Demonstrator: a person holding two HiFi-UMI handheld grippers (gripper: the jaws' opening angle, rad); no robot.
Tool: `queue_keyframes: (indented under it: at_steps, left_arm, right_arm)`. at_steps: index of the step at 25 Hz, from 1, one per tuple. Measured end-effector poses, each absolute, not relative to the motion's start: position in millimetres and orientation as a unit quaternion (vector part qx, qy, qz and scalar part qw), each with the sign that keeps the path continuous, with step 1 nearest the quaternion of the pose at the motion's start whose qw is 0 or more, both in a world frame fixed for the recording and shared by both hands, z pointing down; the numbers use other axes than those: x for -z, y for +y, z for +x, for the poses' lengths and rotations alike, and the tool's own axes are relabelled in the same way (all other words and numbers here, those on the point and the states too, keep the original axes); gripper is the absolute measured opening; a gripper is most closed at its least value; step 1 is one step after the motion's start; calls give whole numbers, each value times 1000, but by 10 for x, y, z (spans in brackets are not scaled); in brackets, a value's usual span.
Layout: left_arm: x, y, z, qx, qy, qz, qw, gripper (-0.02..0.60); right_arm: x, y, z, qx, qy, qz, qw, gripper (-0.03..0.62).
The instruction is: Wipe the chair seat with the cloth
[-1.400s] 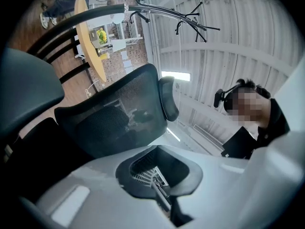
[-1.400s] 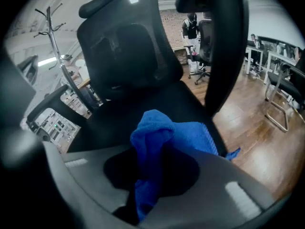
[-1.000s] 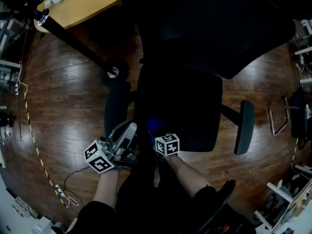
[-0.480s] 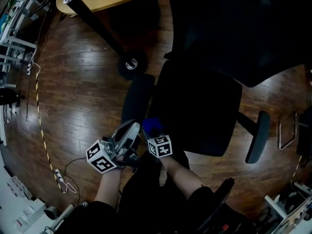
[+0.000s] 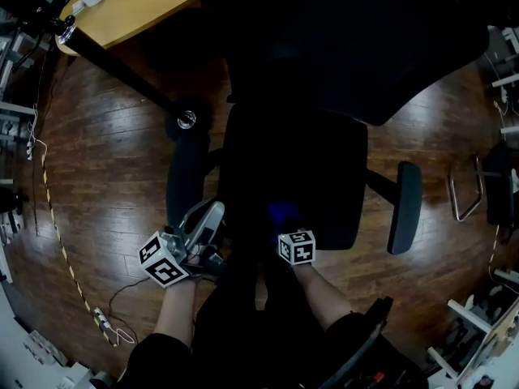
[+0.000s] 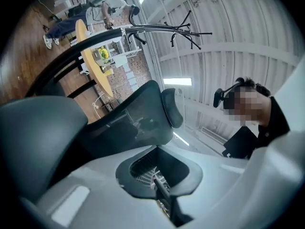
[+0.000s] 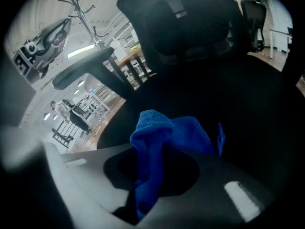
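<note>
The black chair seat (image 5: 300, 164) fills the middle of the head view. A blue cloth (image 5: 281, 214) lies bunched on the seat's front edge, and my right gripper (image 5: 284, 220) is shut on it. In the right gripper view the cloth (image 7: 164, 140) hangs out between the jaws over the dark seat (image 7: 248, 109). My left gripper (image 5: 211, 213) is off the seat, beside the front end of the left armrest (image 5: 186, 177), with its jaws together and nothing in them. The left gripper view looks up past that armrest (image 6: 33, 137) at the backrest (image 6: 131, 120).
The chair's backrest (image 5: 365, 39) looms at the top, and the right armrest (image 5: 403, 207) sticks out to the right. A wooden table (image 5: 138, 6) with a black leg and foot (image 5: 187, 120) stands at upper left. A cable (image 5: 57, 233) runs over the wood floor at left.
My right gripper has slid to the right along the seat's front with the blue cloth in it. The left gripper has stayed beside the left armrest.
</note>
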State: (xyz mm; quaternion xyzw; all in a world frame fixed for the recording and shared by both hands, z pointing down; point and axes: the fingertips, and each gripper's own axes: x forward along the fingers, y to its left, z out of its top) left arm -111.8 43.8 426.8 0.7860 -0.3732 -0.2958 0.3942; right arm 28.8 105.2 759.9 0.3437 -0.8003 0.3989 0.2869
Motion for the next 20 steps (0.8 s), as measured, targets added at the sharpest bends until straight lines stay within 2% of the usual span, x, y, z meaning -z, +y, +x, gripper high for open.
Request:
queue_keyframes:
  at_steps: [5,9,17,20]
  left_arm:
    - [-4248,279,-742,281,-339,801,405,0]
    - [-4212,123,-460,275,-316,810,410,0]
    - [-4186,-1,-58,262,-288,819,421,0]
    - [-4081,12,-36,259,-278,823,422,0]
  right_arm:
    - [-7545,887,1534,-395,-755,438,285,60]
    - [-7424,844,2210,-389,-734,486,271,60]
    - [-7377,788,2484,-415,-720,515,211,60]
    - [-7118,636,2359,-428,-725,516,155,60]
